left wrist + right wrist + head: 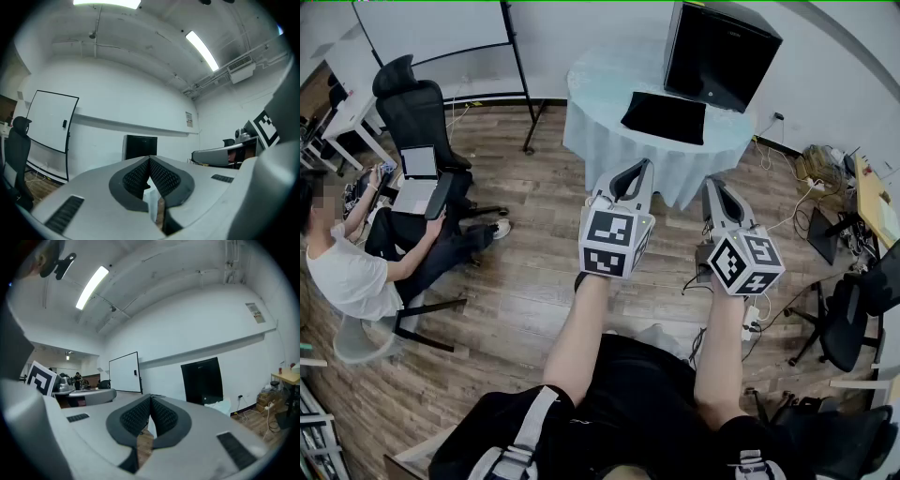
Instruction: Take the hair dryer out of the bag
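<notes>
Holding both tools out in front of the body, nothing gripped; task judged not yet begun.

Near: two bare forearms [581,323] reach forward from the torso, roughly parallel. Each carries its gripper level and pointing away, toward the table. The left gripper [644,166] and right gripper [712,184] sit side by side, apart from each other, over the wood floor [525,272].

Jaw state:
- Left gripper view: the dark ribbed pads [137,177] meet at their tips, nothing between them. Pressed together, empty.
- Right gripper view: the pads [135,416] likewise meet at the tips, nothing pinched.

Further out: a round table under a pale cloth [600,103] stands ahead of both tools, which look short of its near edge. Two black items are on it:
- a flat black pouch [666,117] lying near the front;
- an upright black boxy case [722,52] behind it, which also shows ahead in both gripper views.

Which of the two is the bag I cannot tell. The hair dryer shows in no view, so presumably it is inside one of them.

Left to do, as judged: close the gap to the table, open the bag, reach in, draw the dryer out. All of it remains.

Far left: a seated person [347,272], uninvolved.
</notes>
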A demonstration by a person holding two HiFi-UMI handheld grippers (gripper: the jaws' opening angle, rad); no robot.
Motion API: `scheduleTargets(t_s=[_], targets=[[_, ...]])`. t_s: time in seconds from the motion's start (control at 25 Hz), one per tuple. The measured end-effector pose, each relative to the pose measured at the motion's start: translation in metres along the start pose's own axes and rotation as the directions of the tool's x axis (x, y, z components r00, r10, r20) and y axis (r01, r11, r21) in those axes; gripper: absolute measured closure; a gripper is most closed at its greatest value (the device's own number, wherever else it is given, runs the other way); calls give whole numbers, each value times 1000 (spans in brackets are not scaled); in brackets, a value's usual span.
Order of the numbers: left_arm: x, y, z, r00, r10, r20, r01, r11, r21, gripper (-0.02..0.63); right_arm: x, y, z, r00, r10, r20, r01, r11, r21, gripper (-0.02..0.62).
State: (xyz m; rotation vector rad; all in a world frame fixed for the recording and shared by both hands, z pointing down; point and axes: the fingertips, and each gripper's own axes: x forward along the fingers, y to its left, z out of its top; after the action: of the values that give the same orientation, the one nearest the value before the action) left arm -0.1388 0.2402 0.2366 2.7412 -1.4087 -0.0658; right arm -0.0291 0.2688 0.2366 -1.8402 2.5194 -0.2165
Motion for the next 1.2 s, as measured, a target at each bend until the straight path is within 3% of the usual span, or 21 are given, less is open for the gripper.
scheduleTargets(t_s=[0.16,0.28,0.68,1.04,1.2], targets=[[1,0,1,1000,-12,7,12,1000,3,594,5,3,0,1000,-10,1,10,1000,-27,591],[2,1,2,1000,-17,8,17,1000,-3,594,7,4,-5,1000,6,-7,-6,1000,6,589],[10,13,-9,1000,-16,3,16,997,-79,594,4,-15,-17,998,-45,-43,46,998,35,589],[37,27,-37,998,7,-59,-14,993,-120,594,30,-43,-30,996,-57,-71,60,997,50,589],[52,34,-53,996,16,-91,-28,991,-131,594,48,-46,-41,997,-20,-74,26,996,82,589]])
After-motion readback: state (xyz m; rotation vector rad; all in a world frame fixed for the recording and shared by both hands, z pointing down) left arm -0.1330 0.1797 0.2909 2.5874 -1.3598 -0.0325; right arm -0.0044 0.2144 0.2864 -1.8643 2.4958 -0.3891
